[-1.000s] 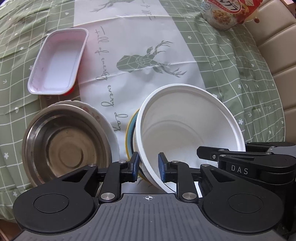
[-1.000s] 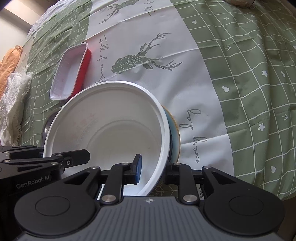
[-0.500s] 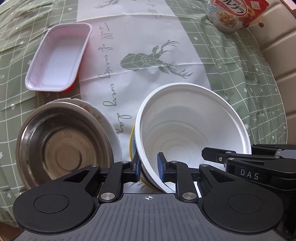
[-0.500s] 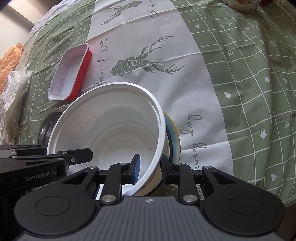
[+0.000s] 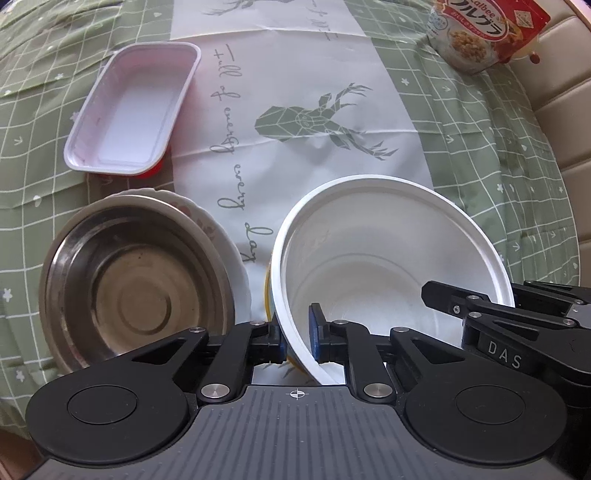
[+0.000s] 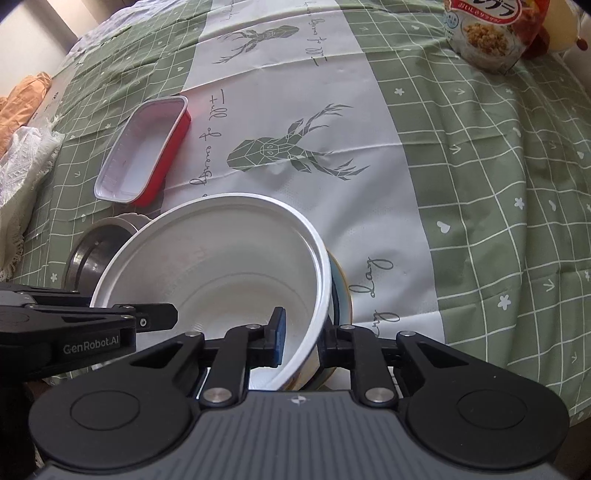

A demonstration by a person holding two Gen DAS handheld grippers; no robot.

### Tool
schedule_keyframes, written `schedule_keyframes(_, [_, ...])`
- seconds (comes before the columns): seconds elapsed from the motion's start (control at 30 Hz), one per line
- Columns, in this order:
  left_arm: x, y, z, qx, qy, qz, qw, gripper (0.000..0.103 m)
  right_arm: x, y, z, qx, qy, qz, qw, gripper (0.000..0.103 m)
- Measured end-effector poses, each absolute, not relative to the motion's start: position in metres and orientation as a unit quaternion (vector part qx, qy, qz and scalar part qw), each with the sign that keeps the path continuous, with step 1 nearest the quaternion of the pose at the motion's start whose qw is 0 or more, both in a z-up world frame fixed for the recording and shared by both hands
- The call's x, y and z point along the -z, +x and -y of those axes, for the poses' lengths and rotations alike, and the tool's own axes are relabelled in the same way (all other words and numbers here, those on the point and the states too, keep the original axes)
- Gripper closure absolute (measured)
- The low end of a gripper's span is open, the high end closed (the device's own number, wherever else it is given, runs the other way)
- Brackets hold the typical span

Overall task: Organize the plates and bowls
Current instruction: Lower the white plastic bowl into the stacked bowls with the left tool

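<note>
White bowl, clamped by left tongs and right tongs, hides a yellow-rimmed dish.

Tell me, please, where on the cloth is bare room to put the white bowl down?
Free: the white strip around the deer print, between red tray and cereal bag; also the green checks right of the white bowl. Crowded: near edge, by the steel bowl.
</note>
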State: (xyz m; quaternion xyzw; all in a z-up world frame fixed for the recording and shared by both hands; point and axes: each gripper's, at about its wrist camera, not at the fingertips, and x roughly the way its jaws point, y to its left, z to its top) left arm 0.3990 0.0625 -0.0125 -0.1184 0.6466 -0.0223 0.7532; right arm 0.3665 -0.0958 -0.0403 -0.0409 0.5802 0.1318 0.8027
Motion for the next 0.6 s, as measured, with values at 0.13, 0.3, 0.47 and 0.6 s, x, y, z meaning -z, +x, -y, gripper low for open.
schedule_keyframes(0.13, [0.0092,0.3997,-0.0605,0.018,-0.108,-0.641,0.760,0.089,0.0410,0.3658,0.0984,-0.135,-0.035,-0.577,0.805,0.090])
schedule_keyframes(0.3, [0.0121,0.3995,-0.0625,0.022,-0.126,-0.642,0.756,0.088,0.0402,0.3623,0.0982,-0.145,-0.029,-0.572,0.807,0.076])
schedule_keyframes(0.47, [0.0107,0.3964,-0.0634,0.025,-0.136,-0.638,0.757,0.082,0.0395,0.3585,0.0930,-0.147,-0.042,-0.568,0.809,0.074])
schedule_keyframes(0.6, [0.0065,0.3943,-0.0673,0.027,-0.150,-0.632,0.760,0.081,0.0377,0.3570,0.0939,-0.148,-0.039,-0.567,0.810,0.074])
